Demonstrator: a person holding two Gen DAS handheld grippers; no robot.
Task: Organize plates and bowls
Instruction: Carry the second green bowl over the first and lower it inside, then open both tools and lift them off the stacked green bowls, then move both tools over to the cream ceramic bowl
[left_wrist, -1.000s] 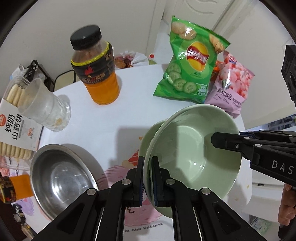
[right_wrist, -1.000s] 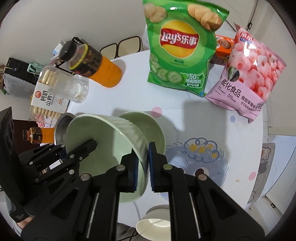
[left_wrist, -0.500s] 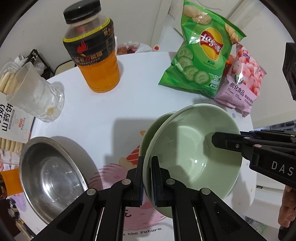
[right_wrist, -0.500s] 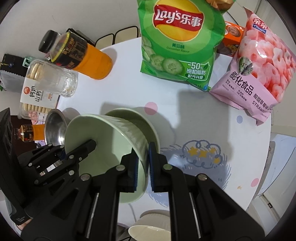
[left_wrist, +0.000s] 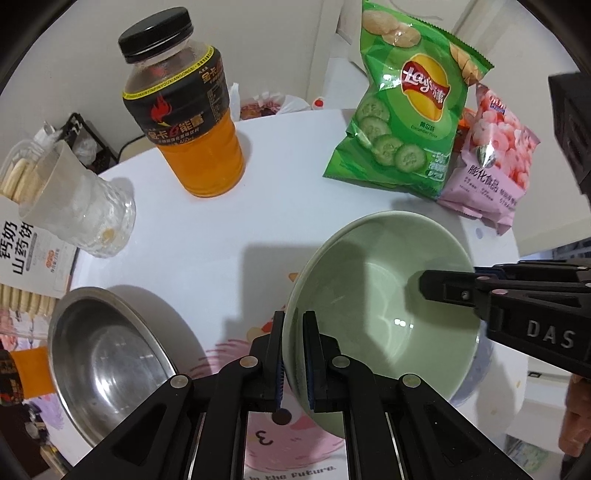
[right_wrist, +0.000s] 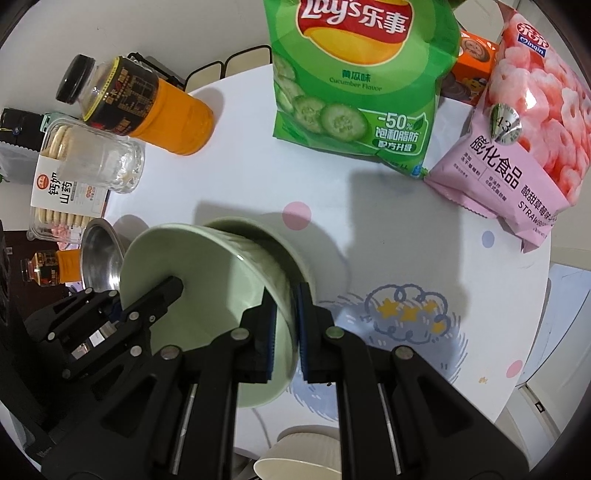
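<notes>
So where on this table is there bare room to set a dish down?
The widest bare patch of the table lies between the orange drink bottle, the green chip bag and the green bowl. Another lies below the pink snack bag, over the cloud print. It is crowded around the glass and steel bowl.

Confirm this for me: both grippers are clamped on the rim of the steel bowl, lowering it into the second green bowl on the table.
Not quite. Both grippers, left and right, are clamped on the rim of a green bowl, not the steel bowl, which sits untouched on the table in the left wrist view. The second green bowl beneath it shows in the right wrist view.
</notes>
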